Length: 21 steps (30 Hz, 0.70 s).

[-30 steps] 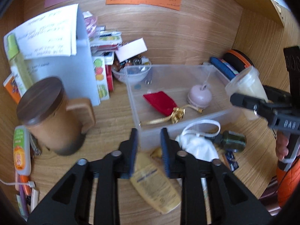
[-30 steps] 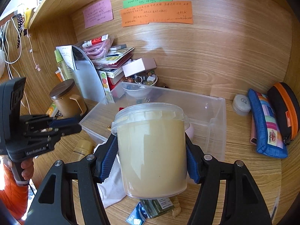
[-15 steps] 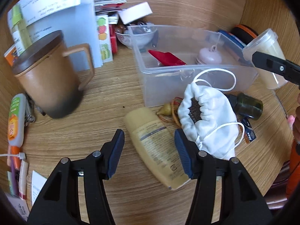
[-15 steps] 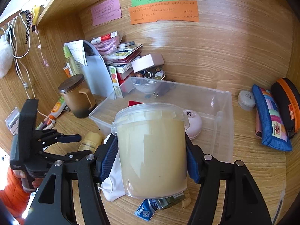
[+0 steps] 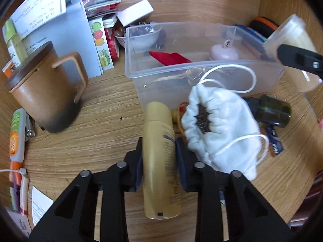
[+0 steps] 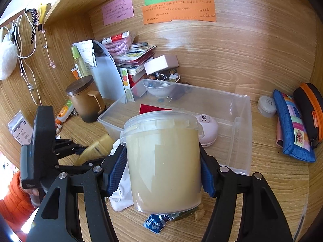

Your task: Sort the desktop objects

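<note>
My left gripper (image 5: 158,153) has closed around a yellow lotion tube (image 5: 159,161) that lies on the wooden desk in front of the clear plastic bin (image 5: 133,74). The pads touch both sides of the tube. A white drawstring pouch (image 5: 220,129) lies just right of it. My right gripper (image 6: 162,169) is shut on a clear lidded tub of beige contents (image 6: 163,161) and holds it above the desk, in front of the bin (image 6: 240,133). The bin holds a red cloth (image 5: 169,57) and a pink round case (image 5: 224,52).
A brown lidded mug (image 5: 40,92) stands at the left. A file holder with papers (image 5: 66,38) and stacked books stand behind it. A dark green jar (image 5: 272,111) and blue sachets (image 5: 272,143) lie right of the pouch. Pencil cases (image 6: 292,127) lie at the far right.
My left gripper dropped down and forward over the yellow tube and its fingers closed onto it. The right gripper kept hold of the tub and shifted slightly.
</note>
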{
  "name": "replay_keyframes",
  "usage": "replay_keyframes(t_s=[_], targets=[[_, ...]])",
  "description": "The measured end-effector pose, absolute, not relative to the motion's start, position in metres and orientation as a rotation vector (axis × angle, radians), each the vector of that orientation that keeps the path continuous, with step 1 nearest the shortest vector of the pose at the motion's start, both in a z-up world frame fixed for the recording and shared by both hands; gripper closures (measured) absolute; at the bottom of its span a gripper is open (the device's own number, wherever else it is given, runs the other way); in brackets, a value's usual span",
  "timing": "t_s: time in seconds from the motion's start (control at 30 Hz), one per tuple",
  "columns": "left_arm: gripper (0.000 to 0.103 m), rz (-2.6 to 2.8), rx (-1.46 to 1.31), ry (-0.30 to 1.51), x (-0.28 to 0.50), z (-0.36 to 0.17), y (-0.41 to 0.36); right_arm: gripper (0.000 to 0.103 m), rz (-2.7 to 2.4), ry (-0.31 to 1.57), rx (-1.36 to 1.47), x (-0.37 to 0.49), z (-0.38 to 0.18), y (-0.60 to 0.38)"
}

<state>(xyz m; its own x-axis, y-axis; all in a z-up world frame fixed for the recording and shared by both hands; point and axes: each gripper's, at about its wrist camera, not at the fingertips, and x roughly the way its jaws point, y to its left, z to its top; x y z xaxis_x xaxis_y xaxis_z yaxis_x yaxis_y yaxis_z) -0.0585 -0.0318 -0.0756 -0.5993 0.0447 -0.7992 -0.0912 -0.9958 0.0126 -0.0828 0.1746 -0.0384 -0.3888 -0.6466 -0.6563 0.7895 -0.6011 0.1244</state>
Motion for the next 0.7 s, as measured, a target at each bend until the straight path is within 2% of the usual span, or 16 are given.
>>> replay_keyframes(t_s=[0.23, 0.7], targets=[[0.078, 2.794, -1.294, 0.013, -0.039, -0.062, -0.041, 0.042, -2.069, 0.264, 0.84, -0.084, -0.033, 0.174], [0.078, 2.885, -1.036, -0.077, -0.04, 0.004, -0.054, 0.042, -2.067, 0.256, 0.829, -0.087, -0.025, 0.164]])
